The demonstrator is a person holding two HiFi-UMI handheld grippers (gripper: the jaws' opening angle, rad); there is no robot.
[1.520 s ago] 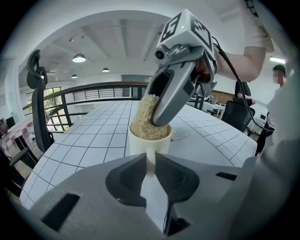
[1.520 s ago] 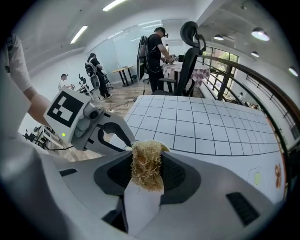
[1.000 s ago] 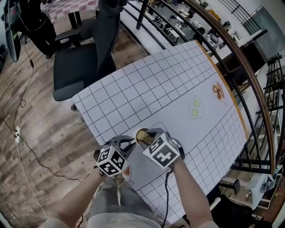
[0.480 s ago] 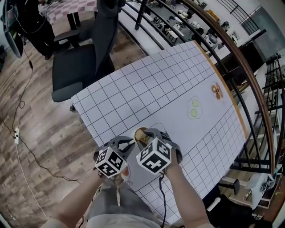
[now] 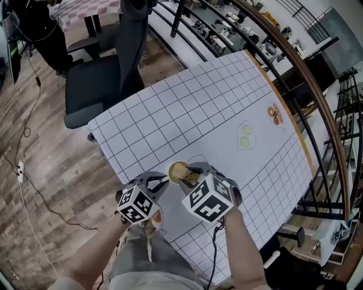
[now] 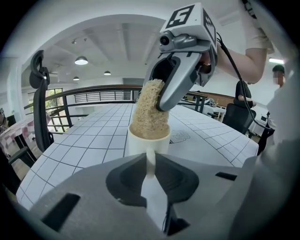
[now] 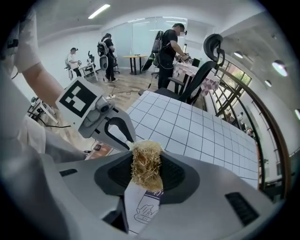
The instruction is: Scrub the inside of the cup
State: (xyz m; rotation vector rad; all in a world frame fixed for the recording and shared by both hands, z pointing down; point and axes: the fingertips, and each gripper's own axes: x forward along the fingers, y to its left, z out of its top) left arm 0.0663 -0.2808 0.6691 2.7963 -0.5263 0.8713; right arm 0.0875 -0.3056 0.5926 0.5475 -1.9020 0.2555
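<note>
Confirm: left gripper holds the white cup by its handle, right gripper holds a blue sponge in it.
One point is wrong: the scrubber is a tan fibrous pad, not a blue sponge, as the left gripper view shows. The left gripper, right gripper and cup are as stated.

1. Head view: bright, even light; only soft shadows on the table (image 5: 187,107); railing (image 5: 310,85) bows strongly at the edges.
2. Left gripper view: round ceiling lamps (image 6: 81,60) glow; corners black; near foreground soft.
3. Right gripper view: ceiling strip light (image 7: 101,11) glares; fisheye bend, dark corners.
</note>
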